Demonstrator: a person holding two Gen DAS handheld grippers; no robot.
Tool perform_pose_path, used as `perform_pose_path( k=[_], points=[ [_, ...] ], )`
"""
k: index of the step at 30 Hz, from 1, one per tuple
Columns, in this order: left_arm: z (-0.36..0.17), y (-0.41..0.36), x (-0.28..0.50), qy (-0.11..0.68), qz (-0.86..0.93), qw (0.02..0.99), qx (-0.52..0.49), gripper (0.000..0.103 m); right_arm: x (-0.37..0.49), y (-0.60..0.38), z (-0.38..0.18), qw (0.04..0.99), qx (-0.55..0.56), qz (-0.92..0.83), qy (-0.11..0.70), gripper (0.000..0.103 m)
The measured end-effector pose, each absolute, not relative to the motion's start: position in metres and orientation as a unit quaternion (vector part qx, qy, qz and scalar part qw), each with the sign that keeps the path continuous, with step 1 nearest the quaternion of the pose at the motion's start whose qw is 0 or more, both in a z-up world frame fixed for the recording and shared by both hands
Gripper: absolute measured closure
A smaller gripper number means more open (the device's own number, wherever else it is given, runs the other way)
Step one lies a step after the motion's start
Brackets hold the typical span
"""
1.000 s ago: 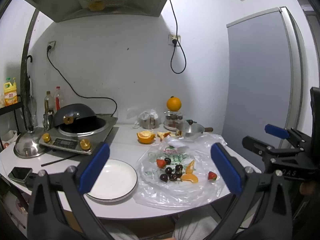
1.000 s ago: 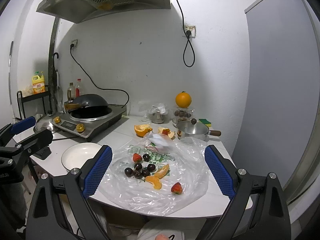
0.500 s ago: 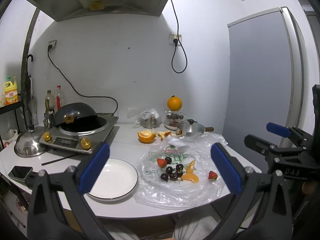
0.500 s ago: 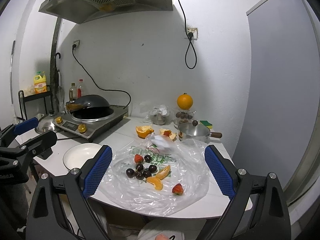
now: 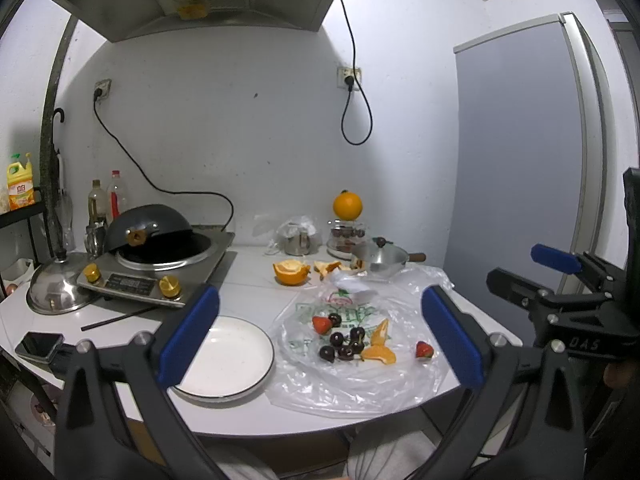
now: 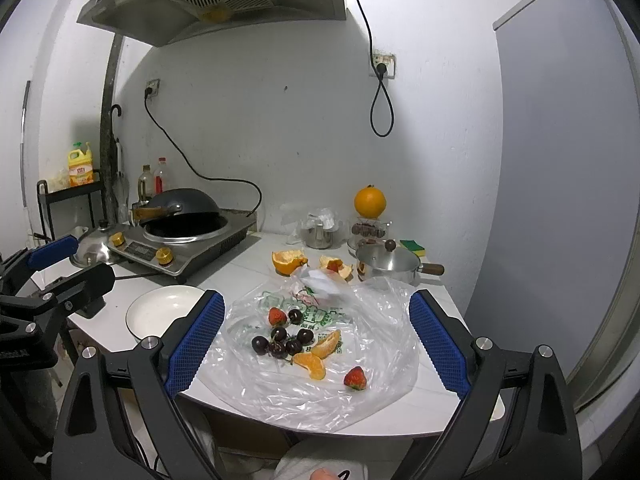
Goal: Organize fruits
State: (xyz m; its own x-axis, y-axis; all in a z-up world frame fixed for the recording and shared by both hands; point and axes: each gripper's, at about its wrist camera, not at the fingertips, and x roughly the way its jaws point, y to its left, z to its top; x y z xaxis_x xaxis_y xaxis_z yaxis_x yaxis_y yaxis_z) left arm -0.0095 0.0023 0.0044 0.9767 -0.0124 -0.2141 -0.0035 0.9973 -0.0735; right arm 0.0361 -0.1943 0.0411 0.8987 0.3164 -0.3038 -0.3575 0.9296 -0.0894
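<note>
White kitchen counter against a white wall, hood overhead.

Left wrist view: left gripper, jaws spread wide, holding nothing, raised short of the counter. Clear plastic bag spread flat; white plate just left of the bag, bare. On the bag: dark cherries, orange segments, two strawberries. Halved orange behind the bag.

Right wrist view: right gripper, jaws wide apart, holding nothing. Small steel pot behind the bag; whole orange further back; induction cooker left of the bag.
</note>
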Motion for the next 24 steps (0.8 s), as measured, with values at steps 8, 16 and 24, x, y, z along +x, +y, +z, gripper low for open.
perform_pose_path(
  k=[8, 16, 24],
  points=[
    [0.002, -0.002, 0.000, 0.112, -0.002, 0.993, -0.036, 0.001, 0.043, -0.196, 0.043, 0.971, -0.072, 0.171, 0.148, 0.007],
    [-0.006, -0.009, 0.028, 0.138, -0.005, 0.990, -0.025, 0.001, 0.071, -0.209, 0.042, 0.973, -0.074, 0.158, 0.152, 0.007],
    [-0.036, -0.024, 0.068, 0.197, 0.001, 0.980, -0.011, 0.001, 0.117, -0.221, 0.002, 0.957, -0.077, 0.178, 0.216, 0.008]
  ],
)
